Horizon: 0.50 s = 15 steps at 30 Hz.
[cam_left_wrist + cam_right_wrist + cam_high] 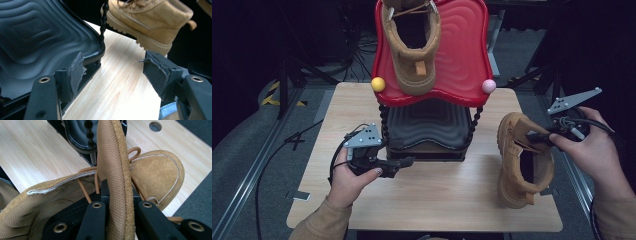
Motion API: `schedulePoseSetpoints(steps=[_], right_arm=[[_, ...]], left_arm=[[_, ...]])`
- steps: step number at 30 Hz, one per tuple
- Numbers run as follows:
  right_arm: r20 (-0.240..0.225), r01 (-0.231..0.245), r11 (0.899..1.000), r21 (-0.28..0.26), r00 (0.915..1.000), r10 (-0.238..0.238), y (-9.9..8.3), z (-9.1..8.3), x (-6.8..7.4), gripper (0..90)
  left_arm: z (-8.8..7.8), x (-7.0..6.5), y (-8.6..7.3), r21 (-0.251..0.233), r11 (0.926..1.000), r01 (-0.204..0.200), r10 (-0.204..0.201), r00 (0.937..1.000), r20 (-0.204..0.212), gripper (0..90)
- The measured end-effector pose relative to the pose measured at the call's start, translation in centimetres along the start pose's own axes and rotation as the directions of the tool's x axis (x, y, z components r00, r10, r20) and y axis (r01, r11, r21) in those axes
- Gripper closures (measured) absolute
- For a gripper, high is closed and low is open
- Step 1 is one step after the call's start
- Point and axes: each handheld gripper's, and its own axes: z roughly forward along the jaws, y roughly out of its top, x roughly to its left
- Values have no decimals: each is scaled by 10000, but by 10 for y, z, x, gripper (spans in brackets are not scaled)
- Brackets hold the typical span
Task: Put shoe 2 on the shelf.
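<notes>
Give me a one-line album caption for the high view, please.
Right gripper pinches a tan boot by its tongue above the table; its twin sits on the red shelf.

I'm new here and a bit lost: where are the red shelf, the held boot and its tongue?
red shelf [464, 60], high view, bare right side.
held boot [514, 165], high view, its side.
tongue [112, 170], right gripper view, mesh middle.

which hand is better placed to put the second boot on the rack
Right. The right gripper is already clamped on the boot tongue, while the left gripper hangs open by the black lower shelf.
</notes>
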Motion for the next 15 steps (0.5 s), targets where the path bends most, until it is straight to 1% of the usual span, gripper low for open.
schedulePoseSetpoints(steps=[1, 2, 6, 8, 9, 12, 13, 15], right_arm=[[44, 47, 10000, -13, 10000, -47, 3, -4, 0, 822], [44, 47, 10000, -13, 10000, -47, 3, -4, 0, 822], [264, 202, 9996, -182, 9995, -197, 14, -20, 2, 822], [277, 209, 9994, -272, 9994, -201, 21, -30, 3, 822], [351, 257, 9991, -340, 9991, -245, 23, -34, 3, 822], [380, 292, 9985, -456, 9989, -275, 32, -45, 4, 822], [392, 290, 9985, -474, 9989, -271, 35, -48, 4, 823], [441, 324, 9982, -504, 9986, -301, 41, -55, 6, 822]], left_arm=[[0, 1, 0, 46, 10000, -36, 36, 10000, 5, 329], [0, 1, 0, 46, 10000, -36, 36, 10000, 5, 329], [-1, 1, -1, 88, 10000, 13, -13, 10000, -31, 329], [-1, 1, 0, 13, 10000, -23, 23, 10000, -14, 329], [-1, 0, 0, -11, 10000, 22, -22, 10000, 2, 329], [-1, 1, 0, -59, 10000, 70, -70, 10000, 28, 329], [-1, 1, 1, 8, 10000, 24, -24, 10000, 20, 329], [-1, 3, 1, -5, 9999, -134, 134, 9999, -6, 329]])
